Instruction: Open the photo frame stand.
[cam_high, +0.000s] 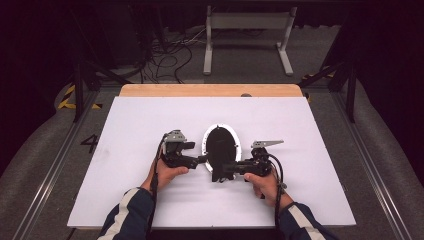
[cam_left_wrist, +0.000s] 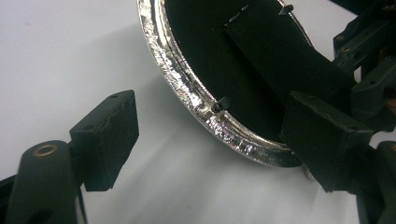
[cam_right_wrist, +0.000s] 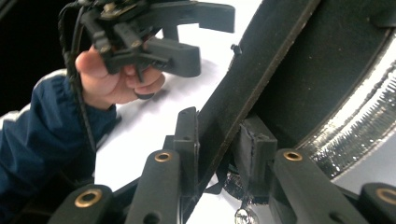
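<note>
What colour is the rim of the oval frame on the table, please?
Shiny silver, around a black back; the rim shows best in the left gripper view.

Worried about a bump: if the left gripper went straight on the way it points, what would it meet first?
Probably the oval frame's silvery rim, just ahead of the left gripper's open jaws; depth is hard to judge.

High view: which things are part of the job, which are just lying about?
In the job:
- oval silver-rimmed picture frame with black back
- its black easel stand flap, clamped by the right gripper
- left gripper, jaws open beside the rim

Just around:
- white table sheet
- white metal stand on the floor
- floor cables
</note>
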